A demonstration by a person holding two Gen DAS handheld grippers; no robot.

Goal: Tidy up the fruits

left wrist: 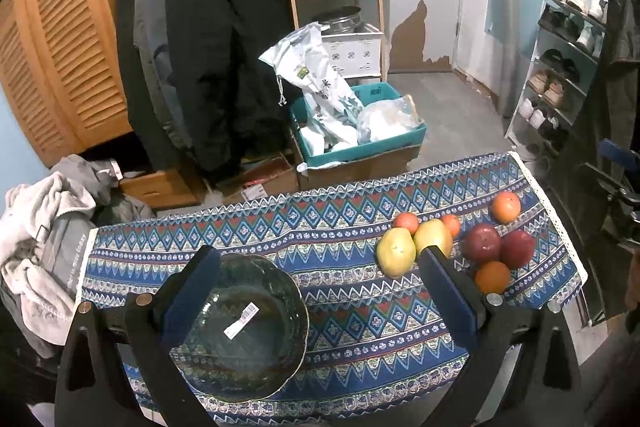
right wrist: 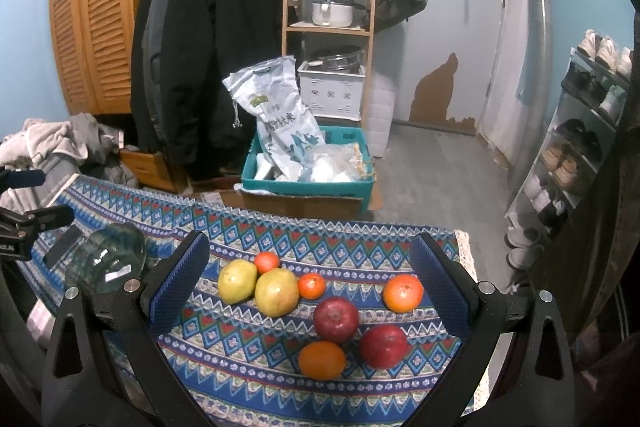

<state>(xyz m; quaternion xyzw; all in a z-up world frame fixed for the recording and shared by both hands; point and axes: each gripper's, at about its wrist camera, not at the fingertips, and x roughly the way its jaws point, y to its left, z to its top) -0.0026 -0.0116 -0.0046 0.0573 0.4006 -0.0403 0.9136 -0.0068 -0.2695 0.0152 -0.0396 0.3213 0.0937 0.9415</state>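
The counter point(right wrist: 360, 235), draped in a blue patterned cloth, carries everything. At its left end sits the glass bowl point(left wrist: 244, 327), empty but for a label. The left claw point(left wrist: 320, 291) hangs over it with jaws wide and nothing held, its left finger crossing the bowl's near rim.

The fruits lie well to the right, clustered: two yellow-green mangoes point(right wrist: 276, 291) side by side, two red apples point(right wrist: 336, 319), then the oranges point(right wrist: 322, 359) and smaller tangerines point(right wrist: 311, 285).

The right claw point(right wrist: 310, 281) hovers with jaws wide and empty, and the whole cluster falls between its fingers, just ahead. It is plainly the nearer claw, so the first pick likely falls to it, with the bowl off to its left.
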